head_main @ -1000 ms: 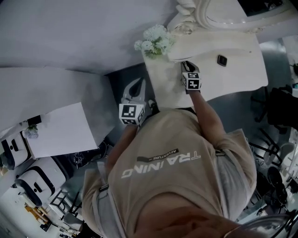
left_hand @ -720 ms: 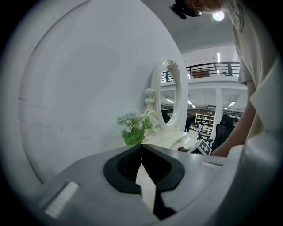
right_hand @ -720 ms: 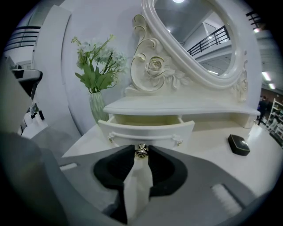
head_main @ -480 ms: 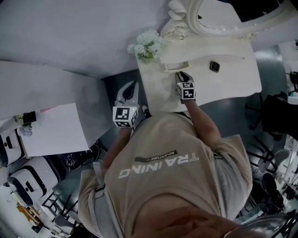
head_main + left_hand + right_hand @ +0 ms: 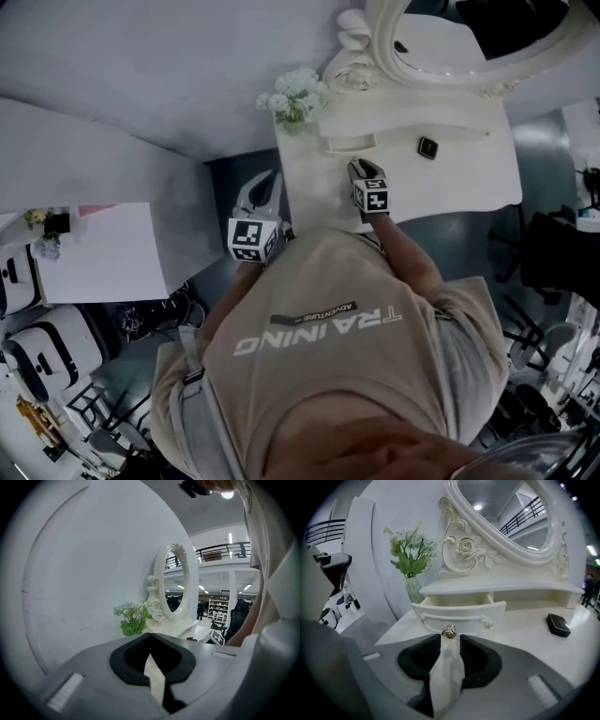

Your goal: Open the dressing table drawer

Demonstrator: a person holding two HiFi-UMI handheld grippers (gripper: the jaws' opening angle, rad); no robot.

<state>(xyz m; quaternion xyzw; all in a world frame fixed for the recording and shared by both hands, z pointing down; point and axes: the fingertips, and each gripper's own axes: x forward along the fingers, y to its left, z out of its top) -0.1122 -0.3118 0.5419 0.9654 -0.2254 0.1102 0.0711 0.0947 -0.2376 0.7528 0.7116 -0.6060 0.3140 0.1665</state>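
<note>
On the drawer (image 5: 459,613), smooth white paint with a soft sheen; on its knob (image 5: 449,631), shiny gold-coloured metal. Same smooth white finish on the desk (image 5: 520,644). Mirror frame (image 5: 464,550): carved, glossy white, with gilt touches. Small box (image 5: 558,624): matt black. Vase (image 5: 414,591): looks like clear glass. Left gripper (image 5: 151,633): matt grey plastic shell, matt black pads. Shirt (image 5: 328,328): beige cloth.

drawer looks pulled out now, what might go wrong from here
1. The right tongs are opening with the knob between their tips; backing off crooked might catch it and jerk the drawer further out.
2. A forward nudge from the tongs could push the drawer shut again.
3. The vase of flowers stands close to the drawer's left end; a sideways swing might tip it.
</note>
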